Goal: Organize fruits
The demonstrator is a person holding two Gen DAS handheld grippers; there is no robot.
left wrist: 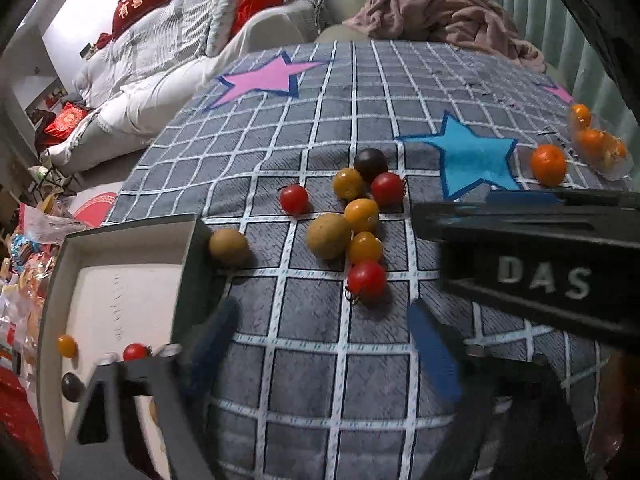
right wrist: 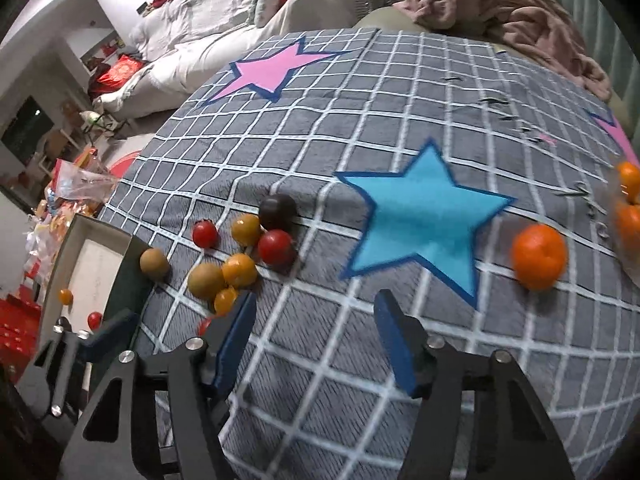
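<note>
I am holding both grippers spread wide with nothing between the fingers: my left gripper [left wrist: 324, 344] is hanging over the checked cloth [left wrist: 304, 368] just short of the fruit, and my right gripper [right wrist: 316, 332] is hovering further right, its body crossing the left camera's view at about three o'clock. The fruits are lying in a loose cluster on the cloth: a red tomato [left wrist: 366, 279] nearest me, then a yellow tomato [left wrist: 364, 247], a brown round fruit [left wrist: 329, 236], more yellow and red ones behind, and a dark plum-like one [left wrist: 371, 161] at the far end. From my left fingers the red tomato is sitting at roughly twelve o'clock, a touch toward one, near and straight ahead; it is round, so no long axis is governing the grip. From my right fingers the same cluster is lying off at ten o'clock, partly hidden behind the left pad. The open box [left wrist: 192, 240] is resting at nine o'clock of my left gripper, already holding a few small fruits, with another brown fruit [left wrist: 229, 247] touching its outer wall. An orange [right wrist: 539, 257] is sitting at one o'clock of my right gripper, near a clear tray [left wrist: 618, 160] of other oranges. I am judging my left hand the nearer one for the tomato, my right for the orange.
</note>
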